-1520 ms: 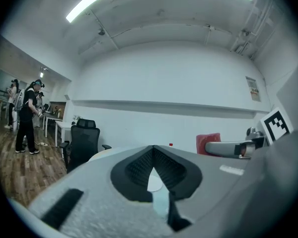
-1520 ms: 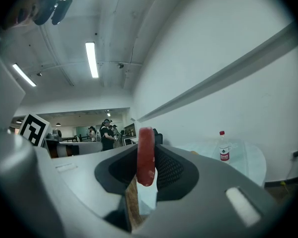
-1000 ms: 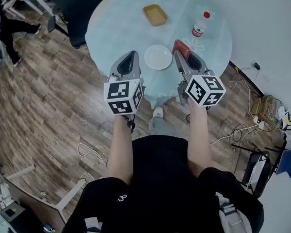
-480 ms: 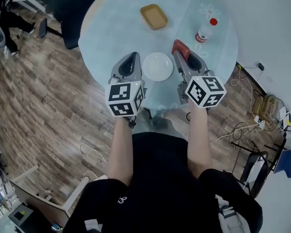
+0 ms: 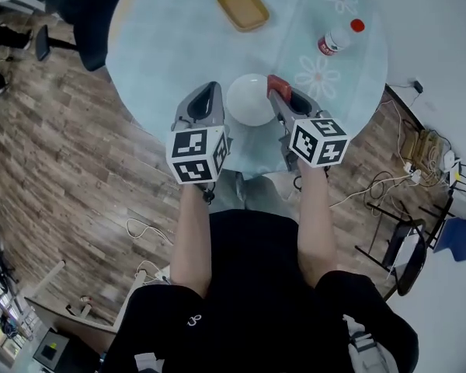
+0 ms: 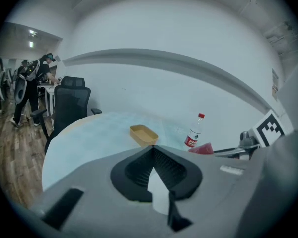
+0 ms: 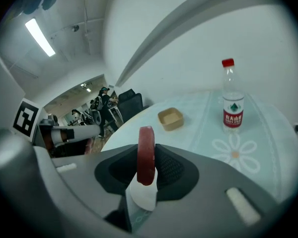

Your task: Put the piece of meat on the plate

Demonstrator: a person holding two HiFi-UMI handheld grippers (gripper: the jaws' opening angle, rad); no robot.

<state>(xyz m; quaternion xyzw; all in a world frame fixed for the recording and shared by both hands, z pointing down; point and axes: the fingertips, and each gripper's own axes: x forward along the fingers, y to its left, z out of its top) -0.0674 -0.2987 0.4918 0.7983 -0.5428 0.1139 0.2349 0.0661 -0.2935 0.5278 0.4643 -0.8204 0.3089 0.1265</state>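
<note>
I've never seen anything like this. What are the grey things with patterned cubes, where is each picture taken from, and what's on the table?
No robot here: a person holds a pincer tool in each hand, and the cubes belong to those tools. One picture comes from a camera on the person's head, looking down; the other two come from cameras riding on each tool. The left hand-held gripper is shut and empty. The right hand-held gripper pinches a red piece of meat, near a white plate. The round table also holds a tan tray and a water bottle.
</note>
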